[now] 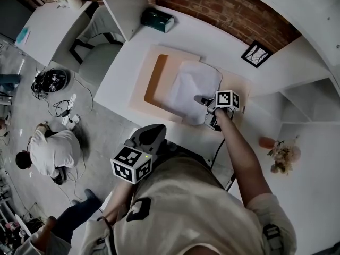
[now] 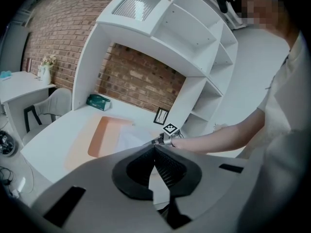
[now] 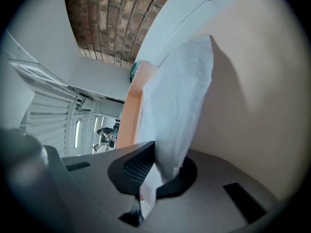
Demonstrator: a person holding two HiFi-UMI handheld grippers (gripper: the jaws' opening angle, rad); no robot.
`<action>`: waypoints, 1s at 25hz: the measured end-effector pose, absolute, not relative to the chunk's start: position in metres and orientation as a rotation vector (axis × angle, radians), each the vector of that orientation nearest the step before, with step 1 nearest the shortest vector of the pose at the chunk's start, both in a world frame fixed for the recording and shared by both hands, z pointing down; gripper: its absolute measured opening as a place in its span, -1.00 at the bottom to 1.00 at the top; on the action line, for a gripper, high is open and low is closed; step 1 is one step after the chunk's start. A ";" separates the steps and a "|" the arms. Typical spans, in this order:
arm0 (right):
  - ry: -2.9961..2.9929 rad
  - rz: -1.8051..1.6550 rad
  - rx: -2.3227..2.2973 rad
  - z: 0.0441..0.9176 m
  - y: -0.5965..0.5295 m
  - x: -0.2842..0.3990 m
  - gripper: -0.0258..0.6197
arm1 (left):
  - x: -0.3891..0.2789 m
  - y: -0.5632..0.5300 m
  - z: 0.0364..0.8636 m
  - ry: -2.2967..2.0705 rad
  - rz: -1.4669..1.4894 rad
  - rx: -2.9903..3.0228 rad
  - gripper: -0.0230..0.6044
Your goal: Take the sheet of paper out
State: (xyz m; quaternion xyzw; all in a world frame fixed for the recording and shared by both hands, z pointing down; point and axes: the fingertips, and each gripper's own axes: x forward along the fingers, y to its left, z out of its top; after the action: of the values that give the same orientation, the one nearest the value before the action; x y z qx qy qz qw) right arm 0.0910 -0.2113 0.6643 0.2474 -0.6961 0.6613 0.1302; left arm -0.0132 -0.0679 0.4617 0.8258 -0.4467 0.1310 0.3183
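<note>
A white sheet of paper [image 1: 188, 86] lies over an open peach folder [image 1: 154, 76] on the white desk [image 1: 122, 73]. My right gripper [image 1: 204, 101] is shut on the sheet's near edge. In the right gripper view the sheet [image 3: 180, 96] rises crumpled from between the closed jaws of that gripper [image 3: 158, 152], over the folder [image 3: 129, 110]. My left gripper [image 1: 158, 127] hovers at the desk's front edge, off the paper, shut with nothing in it. The left gripper view shows its own tips [image 2: 155, 148] meeting, with the right gripper [image 2: 158, 141], the sheet [image 2: 129, 139] and the folder [image 2: 104, 135] beyond.
A green box [image 1: 157, 19] sits at the desk's back, and a small framed picture [image 1: 255, 53] leans on the brick wall. White shelves [image 1: 313, 102] stand to the right, with flowers [image 1: 281, 153] below. A chair [image 1: 98, 41] and a crouching person [image 1: 50, 150] are on the left.
</note>
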 end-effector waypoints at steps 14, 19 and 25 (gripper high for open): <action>-2.020 1.933 0.759 0.665 -0.208 0.117 -0.83 | -0.002 -0.075 0.450 -1.177 0.319 2.214 -0.87; -2.013 1.936 0.768 0.664 -0.205 0.125 -0.83 | -0.003 -0.073 0.450 -1.184 0.313 2.216 -0.87; -2.001 1.923 0.797 0.666 -0.204 0.132 -0.83 | -0.006 -0.073 0.447 -1.194 0.295 2.223 -0.87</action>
State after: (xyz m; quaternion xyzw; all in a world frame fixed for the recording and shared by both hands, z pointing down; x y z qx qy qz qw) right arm 0.1320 -0.2042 0.6659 0.2737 -0.6876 0.6605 0.1267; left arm -0.0059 -0.0733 0.4471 0.8358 -0.4489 0.1108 0.2963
